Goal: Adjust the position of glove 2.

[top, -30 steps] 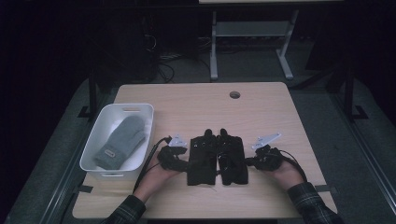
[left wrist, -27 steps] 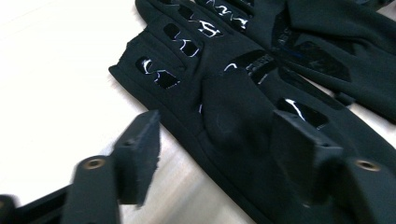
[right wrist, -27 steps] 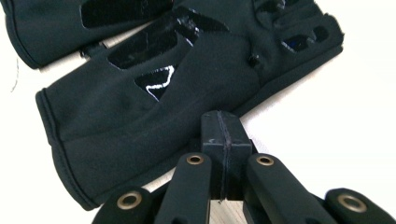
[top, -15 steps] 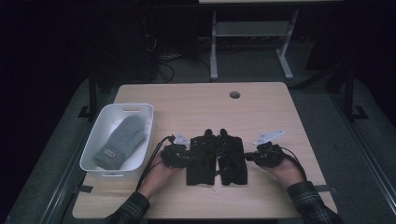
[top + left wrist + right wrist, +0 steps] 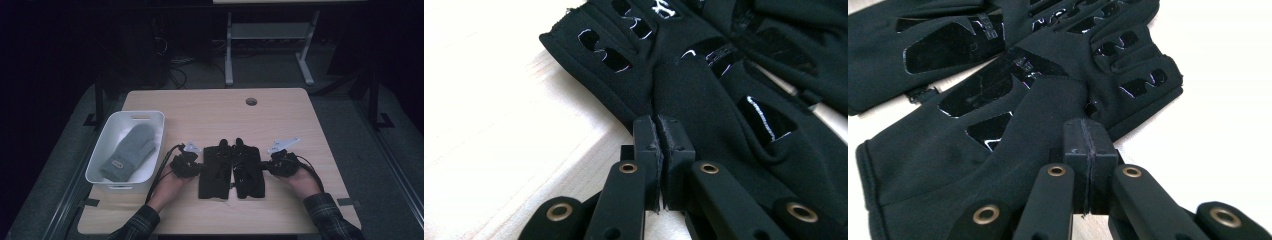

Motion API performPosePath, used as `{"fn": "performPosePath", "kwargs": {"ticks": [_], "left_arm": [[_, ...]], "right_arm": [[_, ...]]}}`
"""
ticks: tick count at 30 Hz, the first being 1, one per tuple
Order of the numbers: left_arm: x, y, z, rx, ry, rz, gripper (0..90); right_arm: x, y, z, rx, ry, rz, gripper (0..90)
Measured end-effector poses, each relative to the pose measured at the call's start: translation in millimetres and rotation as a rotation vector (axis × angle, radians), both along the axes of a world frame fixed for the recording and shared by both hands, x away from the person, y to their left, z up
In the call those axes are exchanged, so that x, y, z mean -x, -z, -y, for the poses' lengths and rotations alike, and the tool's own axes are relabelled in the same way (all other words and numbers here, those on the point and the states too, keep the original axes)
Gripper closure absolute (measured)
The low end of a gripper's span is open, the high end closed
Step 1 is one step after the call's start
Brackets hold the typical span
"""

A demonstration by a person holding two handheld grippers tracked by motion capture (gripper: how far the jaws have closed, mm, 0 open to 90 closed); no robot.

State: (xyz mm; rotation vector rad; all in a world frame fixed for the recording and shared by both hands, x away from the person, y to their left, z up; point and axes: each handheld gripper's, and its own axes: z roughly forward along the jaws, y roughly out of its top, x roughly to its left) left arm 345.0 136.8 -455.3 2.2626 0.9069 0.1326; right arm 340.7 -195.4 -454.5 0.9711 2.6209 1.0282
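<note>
Two black gloves lie side by side, palms up, at the middle of the table: the left glove point(image 5: 216, 172) and the right glove point(image 5: 248, 172). My left gripper point(image 5: 197, 167) sits at the left glove's outer edge. Its jaws have just been closing, and in the left gripper view the left gripper point(image 5: 658, 125) has its pads pinched on the hem of the left glove point(image 5: 704, 100) near the thumb. My right gripper point(image 5: 265, 167) rests at the right glove's outer edge. In the right gripper view the right gripper point(image 5: 1088, 130) is shut on the thumb-side fabric of the right glove point(image 5: 998, 125).
A white bin point(image 5: 107, 165) stands at the table's left side with a grey mitten point(image 5: 129, 152) inside. A round cable hole point(image 5: 251, 101) is near the table's far edge. Beyond the table stands a metal frame on a dark floor.
The left gripper's jaws have come together on the left glove's edge. Both hands have stayed almost where they were, and the gloves have not shifted.
</note>
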Motion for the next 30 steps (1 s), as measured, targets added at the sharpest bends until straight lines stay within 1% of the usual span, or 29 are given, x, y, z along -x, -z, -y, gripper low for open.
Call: {"fn": "performPosePath", "kwargs": {"ticks": [3, 4, 5, 6, 8, 9, 10, 16, 18, 20, 22, 25, 30], "left_arm": [[0.2, -4.5, -2.2, 0.032, -0.002, 0.009, 86.9], [0.0, -5.9, -2.9, 0.052, -0.008, 0.005, 86.9], [-0.5, -7.7, -4.5, 0.063, -0.006, 0.001, 86.9], [-0.3, -9.2, -4.9, 0.082, -0.013, -0.001, 86.9], [-0.1, -13.4, -6.1, 0.101, -0.012, 0.003, 86.9], [-0.2, -16.0, -6.6, 0.105, -0.008, 0.005, 86.9], [0.4, -18.4, -6.0, 0.122, -0.016, 0.011, 86.9], [1.0, -33.9, -5.9, 0.203, -0.009, 0.017, 87.1], [1.0, -37.5, -3.9, 0.218, -0.006, 0.019, 87.1], [0.8, -41.2, -1.6, 0.229, -0.001, 0.029, 87.2], [0.2, -44.2, 0.7, 0.248, 0.002, 0.028, 87.2], [-0.1, -46.4, 4.9, 0.264, 0.010, 0.029, 87.3], [-0.2, -51.6, 9.4, 0.269, 0.018, 0.046, 87.3]], "right_arm": [[-1.1, 3.3, -1.7, 0.021, -0.009, -0.009, 89.8], [-1.1, 4.5, -2.2, 0.023, -0.010, -0.011, 89.8], [-0.9, 5.1, -2.9, 0.026, -0.012, -0.016, 89.8], [-0.7, 6.0, -3.9, 0.025, -0.013, -0.016, 89.8], [-0.2, 6.1, -5.3, 0.024, -0.020, -0.016, 89.8], [-0.1, 6.5, -5.9, 0.027, -0.026, -0.006, 89.8], [0.8, 6.1, -6.9, 0.025, -0.022, -0.015, 89.8], [2.4, 6.4, -10.1, 0.023, -0.033, -0.020, 89.8], [2.7, 6.4, -11.4, 0.025, -0.041, -0.016, 89.8], [3.3, 6.2, -12.7, 0.025, -0.044, -0.019, 89.8], [3.5, 6.2, -13.4, 0.025, -0.043, -0.020, 89.8], [3.3, 6.3, -13.1, 0.024, -0.043, -0.021, 89.8], [3.5, 6.2, -13.0, 0.026, -0.039, -0.024, 89.8]]}}
